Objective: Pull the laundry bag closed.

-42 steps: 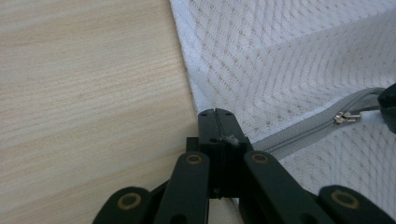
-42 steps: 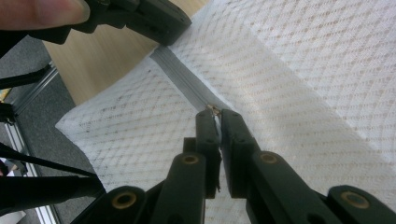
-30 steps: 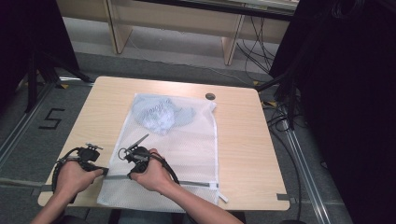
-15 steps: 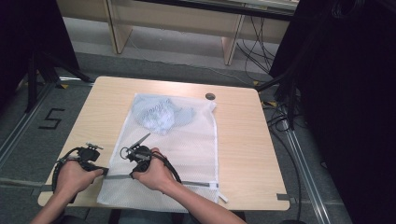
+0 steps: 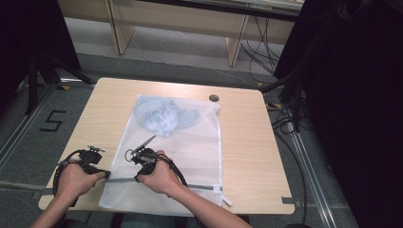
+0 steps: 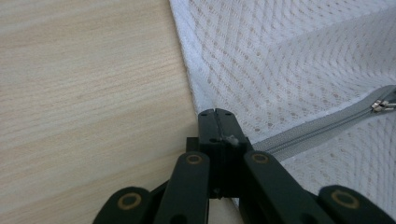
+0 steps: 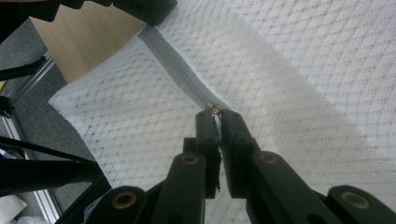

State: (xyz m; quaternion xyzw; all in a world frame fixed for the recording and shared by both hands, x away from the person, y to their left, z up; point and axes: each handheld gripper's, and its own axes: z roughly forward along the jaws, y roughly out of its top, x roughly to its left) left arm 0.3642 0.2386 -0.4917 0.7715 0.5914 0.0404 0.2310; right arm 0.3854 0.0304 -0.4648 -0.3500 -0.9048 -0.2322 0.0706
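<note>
A white mesh bag [image 5: 190,142] lies flat on the wooden table [image 5: 247,142] with a pale blue garment [image 5: 164,116] bunched inside its far end. A grey zipper [image 5: 204,187] crosses the bag near its front end. My left gripper [image 5: 107,175] is shut on the bag's left edge [image 6: 196,88], right where the zipper [image 6: 317,128] ends. My right gripper [image 5: 137,179] sits a short way along the zipper [image 7: 173,60]. Its jaws are shut on the small metal zipper pull [image 7: 213,108], which also shows in the left gripper view as the zipper pull [image 6: 383,105].
A small dark round disc [image 5: 214,98] sits near the table's far edge, beyond the bag. Bare tabletop lies on both sides of the bag. Cables [image 5: 285,118] and dark equipment stand off the table's right side. A "5" marking [image 5: 51,122] is on the floor to the left.
</note>
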